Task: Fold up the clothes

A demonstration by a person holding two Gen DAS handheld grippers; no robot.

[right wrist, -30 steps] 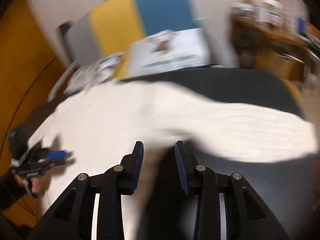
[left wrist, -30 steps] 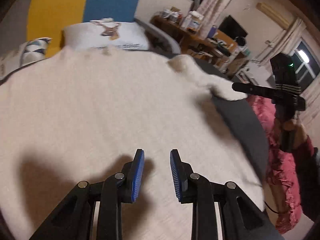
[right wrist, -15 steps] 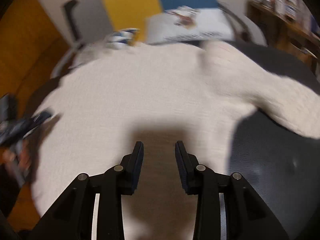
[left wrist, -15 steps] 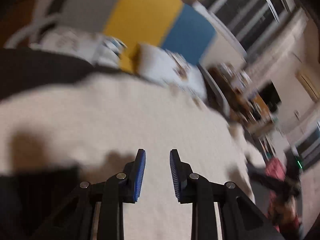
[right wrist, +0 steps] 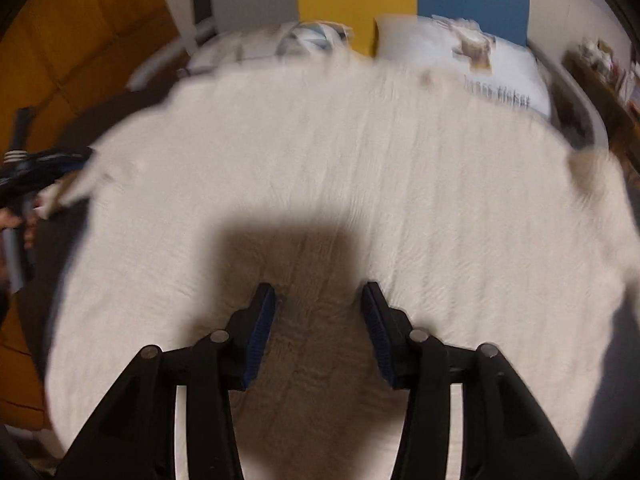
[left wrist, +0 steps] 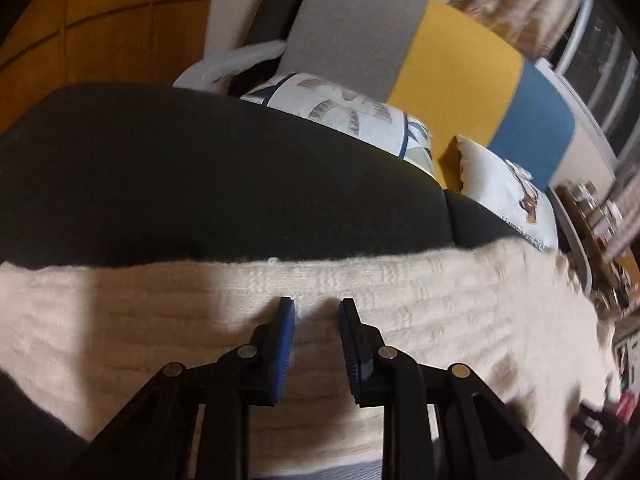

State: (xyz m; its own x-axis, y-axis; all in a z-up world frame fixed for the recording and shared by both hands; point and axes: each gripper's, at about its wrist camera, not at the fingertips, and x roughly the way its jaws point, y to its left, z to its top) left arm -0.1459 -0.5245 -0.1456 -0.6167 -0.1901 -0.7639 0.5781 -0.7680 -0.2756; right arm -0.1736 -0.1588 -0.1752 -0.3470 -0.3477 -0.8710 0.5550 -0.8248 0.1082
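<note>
A cream knit sweater (right wrist: 320, 152) lies spread flat on a dark grey cushion (left wrist: 200, 184). In the left wrist view its straight edge (left wrist: 280, 264) runs across just ahead of my left gripper (left wrist: 317, 314). That gripper hangs open low over the knit with nothing between its blue pads (left wrist: 286, 332). My right gripper (right wrist: 318, 298) hovers open and wide above the middle of the sweater and casts a dark shadow (right wrist: 288, 248) on it. In the right wrist view the left gripper (right wrist: 44, 164) shows blurred at the sweater's far left edge, held by a hand (right wrist: 16, 224).
Two printed pillows (left wrist: 360, 116) (right wrist: 480, 64) lean against a headboard of grey, yellow (left wrist: 452, 72) and blue panels. Wooden wall panels (left wrist: 100, 12) stand on the left. A cluttered shelf (left wrist: 600, 220) is on the right.
The left view has swung left from the sweater's middle to its edge by the dark cushion. The right gripper has moved over the sweater's centre and its jaws have opened wider.
</note>
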